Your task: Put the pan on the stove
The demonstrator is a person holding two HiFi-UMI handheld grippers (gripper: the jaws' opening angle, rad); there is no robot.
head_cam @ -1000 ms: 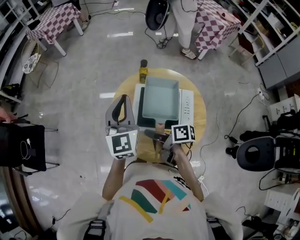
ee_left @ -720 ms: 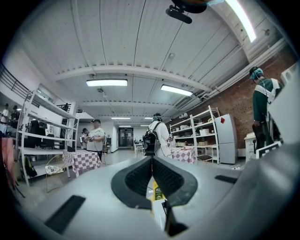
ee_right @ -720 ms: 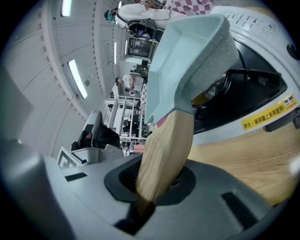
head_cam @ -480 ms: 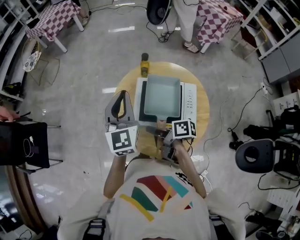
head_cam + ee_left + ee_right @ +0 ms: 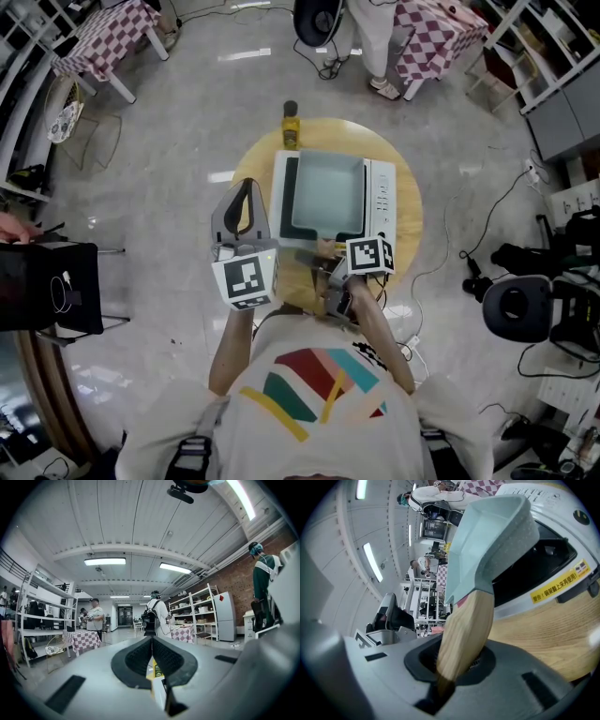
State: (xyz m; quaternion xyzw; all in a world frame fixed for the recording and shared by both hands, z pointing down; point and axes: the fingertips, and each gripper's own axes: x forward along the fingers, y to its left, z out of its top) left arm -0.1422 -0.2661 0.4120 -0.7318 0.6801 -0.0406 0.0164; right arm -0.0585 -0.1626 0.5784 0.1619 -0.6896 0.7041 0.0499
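Observation:
A pale blue-green square pan (image 5: 326, 195) with a wooden handle (image 5: 322, 249) lies over the black top of the white stove (image 5: 380, 192) on the round wooden table (image 5: 408, 234). My right gripper (image 5: 323, 257) is shut on the handle at the table's near side. In the right gripper view the handle (image 5: 464, 630) runs out from between the jaws of the right gripper (image 5: 457, 660) to the pan (image 5: 487, 541) above the stove (image 5: 553, 573); whether the pan's base touches the stove I cannot tell. My left gripper (image 5: 246, 187) hovers left of the stove, shut and holding nothing (image 5: 152, 641).
A yellow bottle (image 5: 292, 127) with a dark cap stands at the table's far edge, behind the stove. A person (image 5: 370, 47) stands beyond the table by a checkered-cloth table (image 5: 441, 37). Cables (image 5: 450, 253), an office chair (image 5: 525, 309) and shelving (image 5: 553, 56) are at the right.
The head view has shifted a little. The pan stays over the stove with my right gripper on its handle, and the left gripper keeps its place beside the stove.

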